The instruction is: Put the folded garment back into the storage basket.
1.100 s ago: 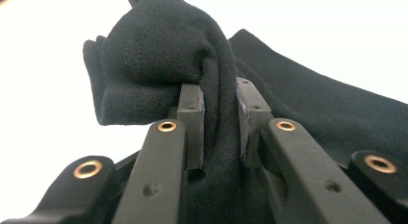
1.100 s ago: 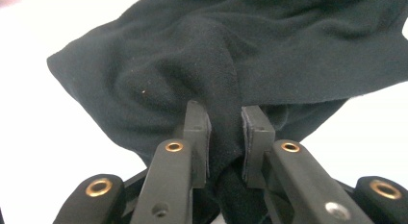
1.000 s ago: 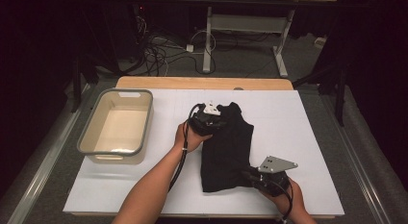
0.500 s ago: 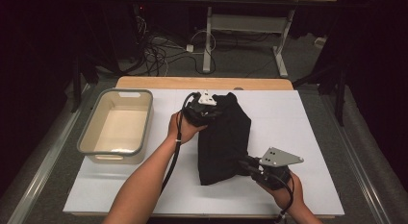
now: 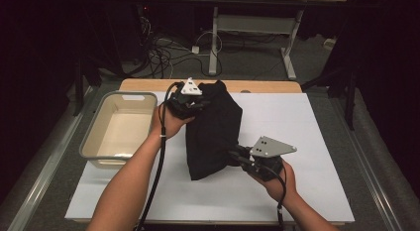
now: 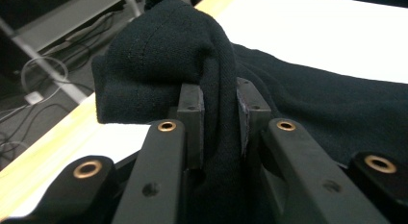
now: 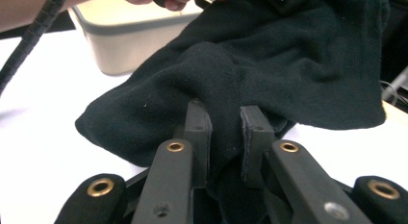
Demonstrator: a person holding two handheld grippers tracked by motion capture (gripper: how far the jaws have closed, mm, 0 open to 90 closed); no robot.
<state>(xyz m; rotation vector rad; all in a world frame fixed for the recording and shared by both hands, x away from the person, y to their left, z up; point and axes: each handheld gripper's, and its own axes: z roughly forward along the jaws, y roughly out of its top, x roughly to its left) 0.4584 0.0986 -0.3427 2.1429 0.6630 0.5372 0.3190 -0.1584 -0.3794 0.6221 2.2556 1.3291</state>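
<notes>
Holding a soft black knitted garment [image 5: 214, 134] stretched over the white table sheet [image 5: 307, 142], left gripper [image 6: 219, 113] pinching its far end, right gripper [image 7: 225, 132] clamping its near edge; probably folding or moving it; next, likely carrying toward the beige plastic tub [image 5: 101, 154]

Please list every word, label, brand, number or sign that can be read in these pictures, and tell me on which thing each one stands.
There is no readable text in any view.
Black fleece garment: no tag or print shows.
Beige plastic tub: plain.
White table sheet: blank.
Grey three-cornered plates on the left gripper and right gripper: holes, no marking.
</notes>
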